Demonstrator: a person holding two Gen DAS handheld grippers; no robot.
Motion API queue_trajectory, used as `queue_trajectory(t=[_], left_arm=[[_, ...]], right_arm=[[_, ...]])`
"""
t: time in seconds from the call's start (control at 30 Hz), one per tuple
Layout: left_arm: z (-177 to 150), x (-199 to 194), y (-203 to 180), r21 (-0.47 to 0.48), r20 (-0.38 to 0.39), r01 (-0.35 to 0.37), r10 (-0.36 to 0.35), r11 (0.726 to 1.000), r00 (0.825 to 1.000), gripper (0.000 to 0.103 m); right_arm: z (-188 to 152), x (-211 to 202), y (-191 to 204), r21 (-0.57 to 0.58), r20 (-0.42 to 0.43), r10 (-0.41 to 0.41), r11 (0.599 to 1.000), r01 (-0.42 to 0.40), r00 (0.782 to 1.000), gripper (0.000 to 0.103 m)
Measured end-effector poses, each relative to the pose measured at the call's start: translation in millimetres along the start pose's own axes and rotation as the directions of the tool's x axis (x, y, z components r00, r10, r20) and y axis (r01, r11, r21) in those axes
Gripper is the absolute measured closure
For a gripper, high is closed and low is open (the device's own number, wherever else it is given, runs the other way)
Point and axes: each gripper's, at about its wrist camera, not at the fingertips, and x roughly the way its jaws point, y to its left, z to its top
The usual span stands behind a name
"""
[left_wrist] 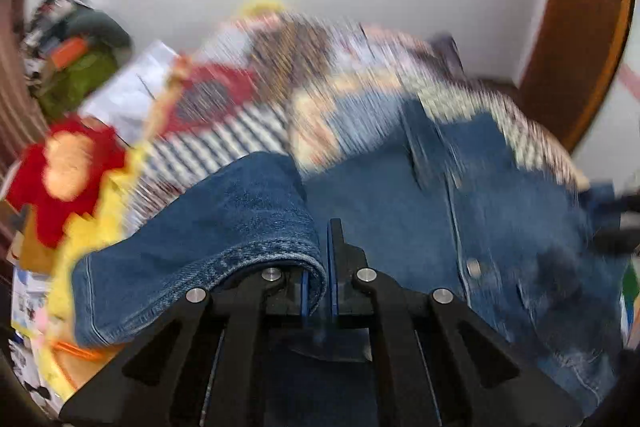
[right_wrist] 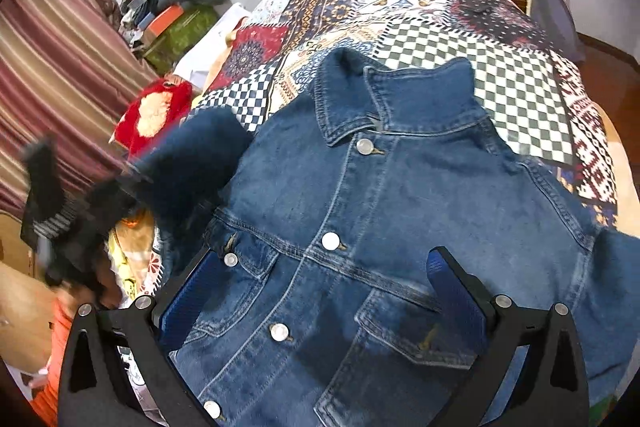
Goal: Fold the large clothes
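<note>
Denim jacket (right_wrist: 400, 207): lying front-up on the patchwork bedspread (right_wrist: 500, 79), collar toward twelve o'clock, and filling the centre of the right wrist view; the placket is running from centre down to seven o'clock.
Sleeve cuff (left_wrist: 224, 239): lying draped over the left finger at about eight o'clock of the left wrist view, its stitched hem curling down between the blue pads.
Left gripper (left_wrist: 320, 291): jaws pressing together on the sleeve cuff, holding it clear of the jacket body; in the right wrist view it is showing as a dark blur at nine o'clock.
Right gripper (right_wrist: 320, 291): jaws standing wide apart over the jacket's chest pockets, gripping nothing; whether the pads are touching the cloth cannot be told.
Metal buttons (right_wrist: 330, 240): showing down the placket; any stamped lettering is too small to read.
Writing, brands: none readable on the jacket or on either gripper.
Red knitted garment (right_wrist: 154, 113): lying at ten o'clock, beside the bedspread's edge.
Striped curtain (right_wrist: 56, 67): hanging along the nine-to-eleven o'clock edge.
Clutter pile (right_wrist: 168, 11): sitting at eleven o'clock, against the white wall.
</note>
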Motion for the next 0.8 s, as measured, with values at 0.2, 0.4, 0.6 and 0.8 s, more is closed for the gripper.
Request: queue_trajectory(t=[0.2,0.4,0.6,0.8], left_arm=[[-47.0,52.7,-9.2,-0.117,-0.197,0.114,-0.136,0.987,0.971,0.092],[-55.8,11.1,10.2,-0.191,-0.194,0.207,-0.243,0.960,0.950,0.021],[-72.4,-28.5,71.6,-0.347,-0.110,0.209,-0.261,0.914,0.959,0.020],[-108.8,-3.0,163.8,-0.654,-0.060,0.193,-0.305,0.732,0.950,0.015]], right_arm=[[-10.5,-20.6,-6.9,0.015,0.022,0.005,1.000,-0.006,1.000,0.000],[-10.4,-18.9,-4.0,-0.001,0.020,-0.015,1.000,0.015,1.000,0.000],[-9.4,2.4,11.9,-0.011,-0.009,0.008,1.000,-0.008,1.000,0.000],[-7.9,26.3,31.6,-0.042,-0.045,0.011,0.999,-0.013,0.999,0.000]])
